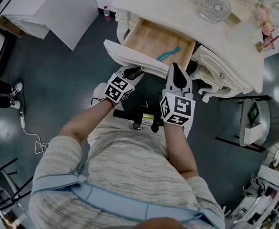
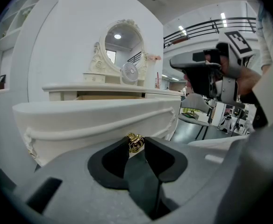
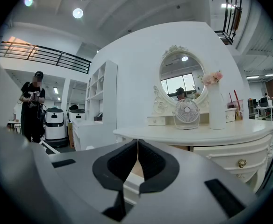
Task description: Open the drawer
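Closest to the head camera is our grey striped top point(image 1: 130, 175), with 2 forearms reaching out from it toward the dressing table point(image 1: 177, 13). The left gripper point(image 1: 131, 72) sits at the front panel of the drawer point(image 1: 130, 56). In its own view we see its 2 black pads closed on the small gold knob point(image 2: 135, 143) in the middle of that white panel. The drawer stands pulled well out from under the tabletop, its pale wooden floor exposed. A teal object point(image 1: 169, 54) lies inside toward the right; we cannot tell what it is. The right gripper point(image 1: 176, 67) hangs just beside the drawer's right front corner. Its jaws meet with nothing between them, and we cannot tell whether it touches the panel. On the tabletop we see a small white fan point(image 1: 215, 7). The right gripper view adds an oval mirror point(image 3: 181, 73), a tall white vase point(image 3: 216, 107) with pink flowers, and 1 more gold knob on a shut side drawer point(image 3: 230, 160).
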Demonstrator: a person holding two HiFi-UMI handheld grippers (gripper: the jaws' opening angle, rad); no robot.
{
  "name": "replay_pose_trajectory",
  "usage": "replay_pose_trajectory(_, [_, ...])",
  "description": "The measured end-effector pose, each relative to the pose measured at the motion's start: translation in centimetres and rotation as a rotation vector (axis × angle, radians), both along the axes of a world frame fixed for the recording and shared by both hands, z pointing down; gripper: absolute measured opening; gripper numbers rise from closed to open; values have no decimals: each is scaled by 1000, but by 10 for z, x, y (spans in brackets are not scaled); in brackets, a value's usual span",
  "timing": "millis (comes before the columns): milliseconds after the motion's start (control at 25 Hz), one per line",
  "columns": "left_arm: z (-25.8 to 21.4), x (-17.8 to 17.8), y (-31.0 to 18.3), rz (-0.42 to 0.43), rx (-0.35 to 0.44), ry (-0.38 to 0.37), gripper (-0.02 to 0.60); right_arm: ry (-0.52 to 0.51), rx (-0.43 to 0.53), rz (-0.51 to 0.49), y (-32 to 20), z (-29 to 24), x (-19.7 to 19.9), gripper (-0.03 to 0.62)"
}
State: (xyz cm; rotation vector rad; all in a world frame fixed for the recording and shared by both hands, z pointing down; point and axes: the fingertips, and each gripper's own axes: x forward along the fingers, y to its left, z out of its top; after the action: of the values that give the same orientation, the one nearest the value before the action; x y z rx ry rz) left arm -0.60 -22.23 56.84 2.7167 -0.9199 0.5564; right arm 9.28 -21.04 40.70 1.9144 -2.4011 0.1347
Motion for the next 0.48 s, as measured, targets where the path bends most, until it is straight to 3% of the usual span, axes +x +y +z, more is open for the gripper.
replay_pose_trajectory(480, [1,1,1,40,32,-17,114,7,0,2,1,1,0,11])
